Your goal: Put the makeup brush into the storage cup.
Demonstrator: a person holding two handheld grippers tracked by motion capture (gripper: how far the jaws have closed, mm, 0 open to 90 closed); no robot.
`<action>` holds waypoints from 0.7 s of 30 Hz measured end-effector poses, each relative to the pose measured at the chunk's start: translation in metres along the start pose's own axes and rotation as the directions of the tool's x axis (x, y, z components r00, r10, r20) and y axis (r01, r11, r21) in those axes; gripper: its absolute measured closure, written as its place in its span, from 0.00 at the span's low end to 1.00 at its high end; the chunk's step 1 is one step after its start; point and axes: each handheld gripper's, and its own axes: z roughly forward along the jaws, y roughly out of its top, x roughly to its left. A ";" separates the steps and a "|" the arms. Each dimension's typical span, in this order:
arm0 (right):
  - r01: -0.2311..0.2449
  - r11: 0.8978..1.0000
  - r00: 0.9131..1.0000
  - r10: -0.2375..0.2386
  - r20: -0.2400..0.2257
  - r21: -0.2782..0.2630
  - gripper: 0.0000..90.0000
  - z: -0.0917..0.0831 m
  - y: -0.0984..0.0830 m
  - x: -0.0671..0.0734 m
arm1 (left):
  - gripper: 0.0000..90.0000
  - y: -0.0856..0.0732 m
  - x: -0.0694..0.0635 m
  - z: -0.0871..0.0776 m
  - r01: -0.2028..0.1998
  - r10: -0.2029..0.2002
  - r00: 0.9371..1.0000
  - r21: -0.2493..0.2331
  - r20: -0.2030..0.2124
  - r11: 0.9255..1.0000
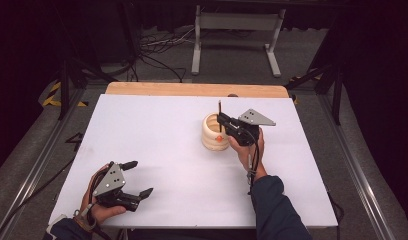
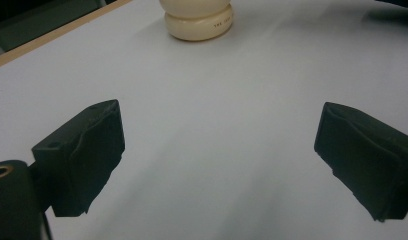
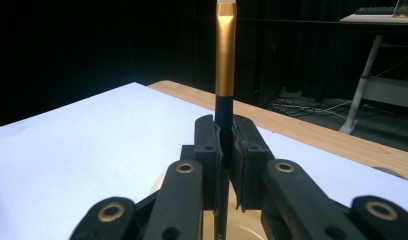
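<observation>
Two risks stand out from how things lie. The right gripper (image 1: 223, 120) is clenched on a thin black pen with a gold band (image 3: 225, 55), held upright over the cream ribbed holder (image 1: 214, 134) that stands right of centre on the white table (image 1: 157, 145). The pinch sits low on the pen and on a narrow round shaft, so it could pivot or slide between the pads if the hand tilts. If the tip meets the holder's rim rather than the mouth, the light-looking holder could be nudged or tipped, since nothing steadies it: the left gripper (image 1: 140, 178) rests well apart at the near left corner, jaws spread wide and empty. Whether the holder has anything inside cannot be told; the right gripper view shows just a pale golden surface beneath the jaws.
</observation>
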 end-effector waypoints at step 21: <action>0.051 0.999 0.999 -0.051 0.014 -0.001 0.69 -0.008 0.010 0.004 | 0.07 0.000 0.000 0.000 -0.007 0.007 1.000 0.003 0.007 1.000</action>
